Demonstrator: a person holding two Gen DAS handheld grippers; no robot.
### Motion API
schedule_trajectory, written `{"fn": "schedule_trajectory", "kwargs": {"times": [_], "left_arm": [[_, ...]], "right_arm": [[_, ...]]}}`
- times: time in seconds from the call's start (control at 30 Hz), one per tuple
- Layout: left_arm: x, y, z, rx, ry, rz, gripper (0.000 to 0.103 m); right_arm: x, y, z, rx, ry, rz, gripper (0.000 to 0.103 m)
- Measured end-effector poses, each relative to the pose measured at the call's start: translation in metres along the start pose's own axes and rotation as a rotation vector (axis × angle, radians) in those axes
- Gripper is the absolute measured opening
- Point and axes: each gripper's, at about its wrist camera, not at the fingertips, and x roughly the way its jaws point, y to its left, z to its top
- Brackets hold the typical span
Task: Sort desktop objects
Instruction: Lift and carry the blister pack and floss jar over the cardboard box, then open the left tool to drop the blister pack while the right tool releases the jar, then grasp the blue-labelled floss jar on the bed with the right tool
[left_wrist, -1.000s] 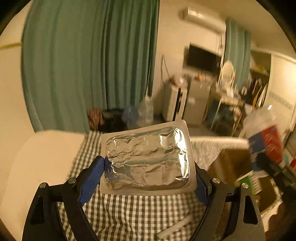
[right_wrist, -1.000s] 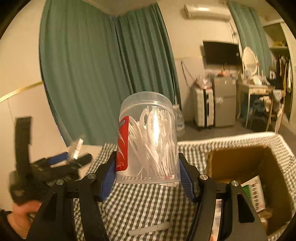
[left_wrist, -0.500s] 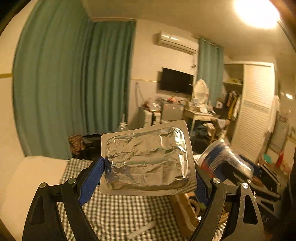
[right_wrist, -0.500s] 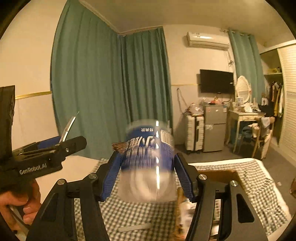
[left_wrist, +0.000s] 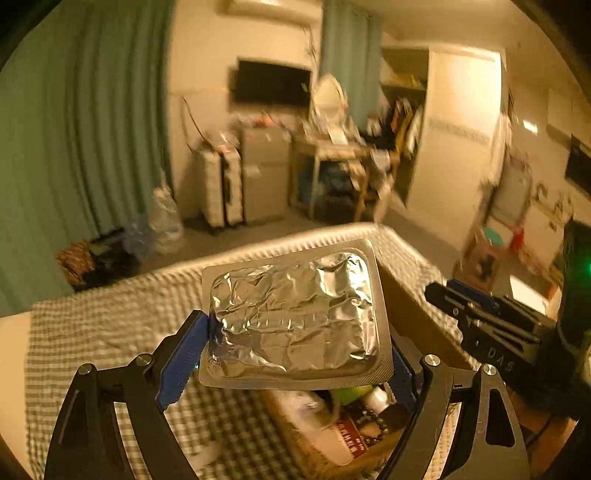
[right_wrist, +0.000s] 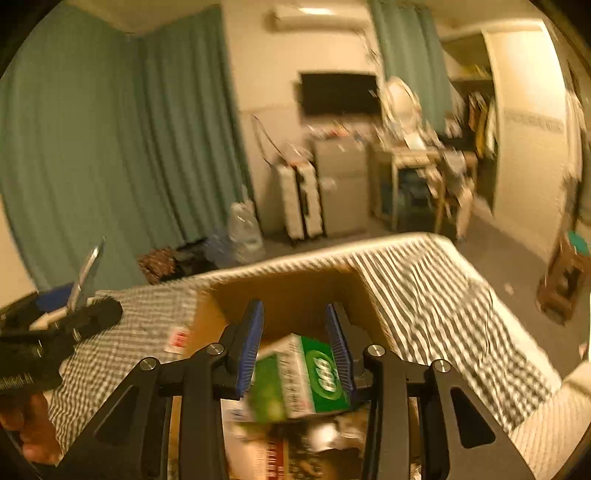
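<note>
**Over the brown cardboard box: blur hides most of its contents**

Over the brown cardboard box (right_wrist: 295, 295) on the checked tablecloth (right_wrist: 443, 306), I can make out only a green-and-white carton (right_wrist: 306, 373); everything else inside is smeared. My right gripper (right_wrist: 295, 347) hangs above the box, its blue pads parted with nothing between them. My left gripper (left_wrist: 295, 354) is clamped on the crinkled silver foil blister pack (left_wrist: 295, 314), held tilted above the box's near edge.

Green curtains (right_wrist: 110, 147), wall television (right_wrist: 338, 92)
</note>
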Motion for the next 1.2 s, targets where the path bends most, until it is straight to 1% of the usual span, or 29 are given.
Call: {"fn": "schedule_trajectory", "kwargs": {"times": [0.07,0.13,0.2,0.23,0.27,0.37,0.43,0.5,0.53,0.63,0.67,0.77,0.83,0.87,0.9,0.93,0.97,1.0,1.03,1.07,1.1,1.13,1.17,1.2], "left_arm": [[0.032,-0.01,-0.004,0.005,0.072,-0.013,0.089],[0.061,-0.016,-0.009,0.011,0.156,-0.012,0.09],[0.079,-0.017,-0.015,0.026,0.212,0.021,0.092],[0.086,-0.019,-0.017,0.033,0.228,0.045,0.097],[0.09,-0.02,-0.019,0.034,0.233,0.058,0.098],[0.087,-0.017,-0.017,0.011,0.218,0.057,0.099],[0.071,-0.015,-0.013,0.005,0.183,0.079,0.1],[0.049,-0.007,-0.01,0.004,0.147,0.092,0.101],[0.035,-0.001,-0.007,0.002,0.125,0.097,0.101],[-0.008,0.022,-0.003,-0.004,0.059,0.14,0.103],[-0.025,0.033,-0.006,-0.007,0.04,0.161,0.103],[-0.064,0.069,-0.019,-0.029,0.019,0.23,0.103],[-0.088,0.098,-0.035,-0.043,0.034,0.282,0.103],[-0.096,0.112,-0.044,-0.047,0.051,0.308,0.103],[-0.104,0.13,-0.057,-0.051,0.087,0.339,0.103],[-0.106,0.142,-0.067,-0.054,0.129,0.352,0.103],[-0.108,0.154,-0.079,-0.061,0.17,0.367,0.103],[-0.109,0.171,-0.095,-0.078,0.227,0.392,0.103],[-0.109,0.182,-0.108,-0.094,0.272,0.4,0.103],[-0.106,0.192,-0.122,-0.116,0.318,0.398,0.103],[-0.102,0.208,-0.139,-0.165,0.378,0.377,0.103],[-0.098,0.216,-0.152,-0.205,0.414,0.353,0.103],[-0.092,0.224,-0.165,-0.256,0.452,0.315,0.103],[-0.082,0.234,-0.181,-0.319,0.513,0.255,0.103]], "right_arm": [[0.018,-0.017,-0.003,0.039,0.043,0.006,0.035],[0.028,-0.028,-0.007,0.051,0.063,0.006,0.036],[0.043,-0.031,-0.011,0.057,0.085,0.003,0.046],[0.049,-0.034,-0.011,0.063,0.095,0.005,0.058],[0.055,-0.037,-0.012,0.073,0.11,0.008,0.065],[0.06,-0.038,-0.018,0.072,0.138,0.018,0.067],[0.058,-0.033,-0.02,0.059,0.139,0.025,0.067],[0.047,-0.024,-0.019,0.043,0.105,0.059,0.07],[0.042,-0.021,-0.016,0.035,0.088,0.076,0.073],[0.016,-0.001,-0.008,-0.018,0.024,0.153,0.081],[0.004,0.011,-0.005,-0.052,0.003,0.193,0.083],[-0.022,0.046,-0.004,-0.126,-0.027,0.266,0.087],[-0.029,0.068,-0.009,-0.157,-0.019,0.301,0.088],[-0.034,0.085,-0.013,-0.176,-0.005,0.327,0.088],[-0.035,0.097,-0.016,-0.191,0.009,0.349,0.088],[-0.036,0.108,-0.021,-0.209,0.024,0.373,0.088],[-0.037,0.128,-0.028,-0.247,0.055,0.409,0.088],[-0.036,0.143,-0.035,-0.28,0.081,0.428,0.088],[-0.034,0.158,-0.042,-0.318,0.113,0.447,0.088],[-0.029,0.178,-0.054,-0.377,0.166,0.477,0.088],[-0.025,0.191,-0.064,-0.413,0.202,0.492,0.088],[-0.02,0.201,-0.074,-0.447,0.24,0.499,0.088],[-0.01,0.216,-0.091,-0.5,0.306,0.495,0.088],[-0.004,0.225,-0.101,-0.535,0.347,0.483,0.088]]}}
